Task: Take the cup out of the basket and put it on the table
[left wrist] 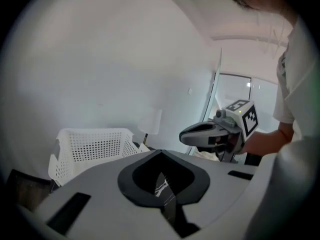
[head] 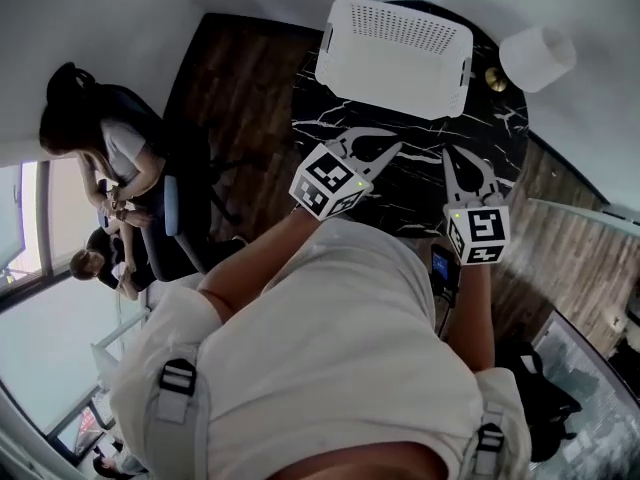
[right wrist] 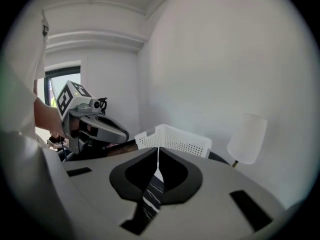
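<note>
Cup: unseen, presumably inside the white basket (head: 400, 78) at the table's (head: 420, 173) far edge, straight ahead of and apart from left gripper (left wrist: 161, 151) (seemingly nearer) and right gripper (right wrist: 158, 148), both closed on nothing.

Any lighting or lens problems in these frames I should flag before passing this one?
Head view: heavy fisheye bend, window at left washed pale, white basket bright yet its holes legible. Left gripper view: black round vignette, flat even light on the wall. Right gripper view: same vignette, lamp shade soft-edged.
</note>
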Available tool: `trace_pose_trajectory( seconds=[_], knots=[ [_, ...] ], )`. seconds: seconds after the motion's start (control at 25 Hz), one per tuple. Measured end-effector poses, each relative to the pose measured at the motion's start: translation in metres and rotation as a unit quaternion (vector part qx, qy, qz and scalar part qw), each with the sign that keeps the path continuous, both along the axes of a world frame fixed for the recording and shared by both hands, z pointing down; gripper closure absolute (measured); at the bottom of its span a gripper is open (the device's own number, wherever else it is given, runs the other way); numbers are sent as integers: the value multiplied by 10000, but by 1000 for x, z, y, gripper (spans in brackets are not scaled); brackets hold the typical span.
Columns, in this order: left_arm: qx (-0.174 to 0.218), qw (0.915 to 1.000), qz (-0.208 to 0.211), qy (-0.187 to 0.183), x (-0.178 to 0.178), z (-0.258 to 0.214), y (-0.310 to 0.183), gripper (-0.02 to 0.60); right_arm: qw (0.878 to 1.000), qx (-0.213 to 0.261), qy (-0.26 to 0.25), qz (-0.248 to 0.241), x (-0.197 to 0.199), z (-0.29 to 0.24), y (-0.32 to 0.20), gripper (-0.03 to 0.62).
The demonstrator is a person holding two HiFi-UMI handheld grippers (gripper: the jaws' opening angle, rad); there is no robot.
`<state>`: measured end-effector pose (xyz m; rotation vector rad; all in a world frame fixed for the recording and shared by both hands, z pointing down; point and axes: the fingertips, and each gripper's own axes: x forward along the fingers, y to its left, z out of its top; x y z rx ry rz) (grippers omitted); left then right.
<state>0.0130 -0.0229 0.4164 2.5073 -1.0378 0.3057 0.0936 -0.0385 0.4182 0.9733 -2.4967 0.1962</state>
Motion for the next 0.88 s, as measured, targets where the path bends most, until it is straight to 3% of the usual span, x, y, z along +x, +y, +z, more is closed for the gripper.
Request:
trace_pose_trajectory(
  seconds=[0.24, 0.52, 0.68, 0.88],
  knots=[
    [828, 9938, -388, 632, -22, -81, 24, 575, 9959, 602, -649, -166, -36, -83, 26, 583],
    [1658, 9797, -451, 1032, -26, -161, 52, 575, 9846, 877, -1485, -298, -50, -144, 62, 583],
    [2144, 9697, -464, 1075, -22, -193, 69, 575, 9800, 1145, -1602, -289, -51, -174, 87, 583],
    [2237, 9672, -443, 1120, -16, -201, 75, 575, 9762, 1390, -1646, -239, -53, -193, 96, 585]
  ],
)
